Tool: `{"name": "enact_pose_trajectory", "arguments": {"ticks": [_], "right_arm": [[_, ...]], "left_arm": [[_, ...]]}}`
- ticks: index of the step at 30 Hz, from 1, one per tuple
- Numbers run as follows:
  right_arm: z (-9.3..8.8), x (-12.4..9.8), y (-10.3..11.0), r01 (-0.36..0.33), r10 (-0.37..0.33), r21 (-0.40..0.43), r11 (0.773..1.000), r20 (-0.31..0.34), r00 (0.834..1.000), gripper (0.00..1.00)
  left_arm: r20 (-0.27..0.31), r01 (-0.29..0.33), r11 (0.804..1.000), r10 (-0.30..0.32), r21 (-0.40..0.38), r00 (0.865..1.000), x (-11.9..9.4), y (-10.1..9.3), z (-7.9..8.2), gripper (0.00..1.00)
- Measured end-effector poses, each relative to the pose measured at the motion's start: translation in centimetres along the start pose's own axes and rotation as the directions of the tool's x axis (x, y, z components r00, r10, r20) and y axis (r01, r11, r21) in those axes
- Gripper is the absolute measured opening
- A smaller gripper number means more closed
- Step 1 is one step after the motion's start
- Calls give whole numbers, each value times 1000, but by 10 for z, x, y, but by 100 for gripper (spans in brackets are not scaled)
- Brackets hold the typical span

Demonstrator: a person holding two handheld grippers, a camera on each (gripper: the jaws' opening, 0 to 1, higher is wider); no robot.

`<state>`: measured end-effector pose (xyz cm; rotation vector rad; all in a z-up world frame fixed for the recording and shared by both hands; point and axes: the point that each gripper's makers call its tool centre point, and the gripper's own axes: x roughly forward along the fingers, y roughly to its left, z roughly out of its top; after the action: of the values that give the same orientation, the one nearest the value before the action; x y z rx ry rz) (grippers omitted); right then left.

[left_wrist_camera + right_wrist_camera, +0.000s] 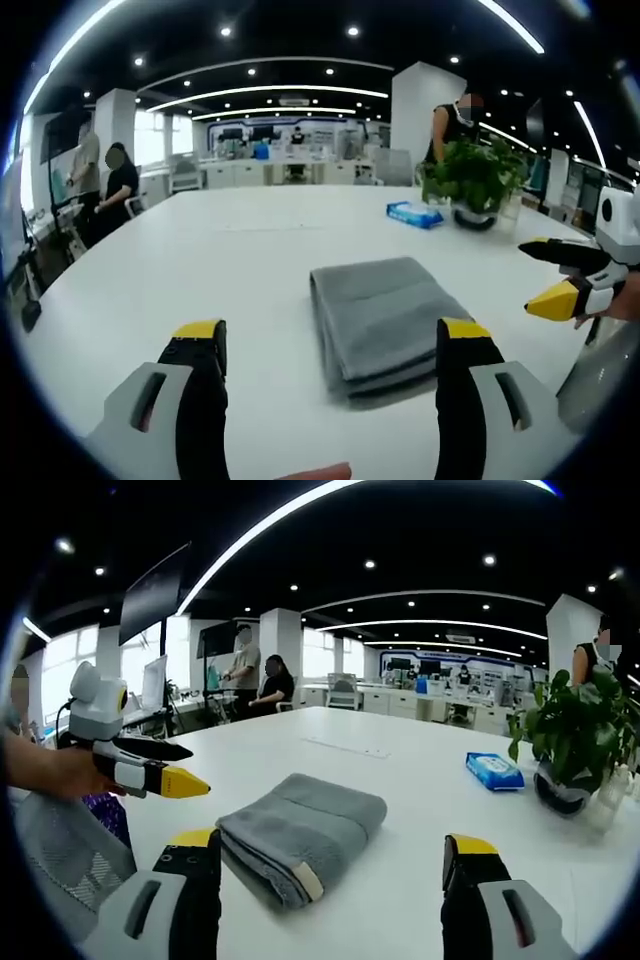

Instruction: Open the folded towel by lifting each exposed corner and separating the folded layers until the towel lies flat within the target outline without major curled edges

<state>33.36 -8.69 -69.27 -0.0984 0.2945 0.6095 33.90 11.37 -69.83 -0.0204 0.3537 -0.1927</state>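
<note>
In the left gripper view, the left hand-held gripper hovers with its jaws spread wide and empty. The folded grey towel lies on the white desk just ahead, toward one o'clock. The right hand-held gripper waits at three o'clock, also spread. A pinch there could catch every stacked layer, dragging the whole bundle instead of peeling one.

In the right gripper view, the right hand-held gripper is wide and holds nothing; the towel sits at eleven o'clock, its layered edge nearest. The left hand-held gripper hovers at nine o'clock. No outline is visible, so placement could drift.
</note>
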Motion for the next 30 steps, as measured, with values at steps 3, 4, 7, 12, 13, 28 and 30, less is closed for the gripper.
{"name": "enact_pose_trajectory", "arguments": {"ticks": [3,4,7,12,13,28,30], "right_arm": [[0,0,1,-5,5,-3,1000,-2,1000,91],[0,0,2,-6,6,-4,1000,-2,1000,91],[1,0,2,-6,6,-13,1000,-3,1000,91],[6,-1,6,-18,18,-17,1000,8,1000,87],[8,-1,8,-28,28,-12,1000,18,999,86],[49,8,41,-146,153,-100,984,65,986,62],[52,12,49,-177,184,-120,977,53,981,62]], "left_arm": [[-11,3,1000,-3,2,1000,1,0,-2,85],[-13,2,1000,-2,4,1000,0,0,-2,85],[-6,1,1000,-1,7,1000,-2,0,0,84],[9,-13,1000,13,5,1000,-6,3,4,83],[9,-14,1000,14,1,1000,-6,4,4,83],[44,-26,999,28,-41,999,-39,15,23,75],[61,-56,998,59,-43,996,-48,23,28,73]]}}
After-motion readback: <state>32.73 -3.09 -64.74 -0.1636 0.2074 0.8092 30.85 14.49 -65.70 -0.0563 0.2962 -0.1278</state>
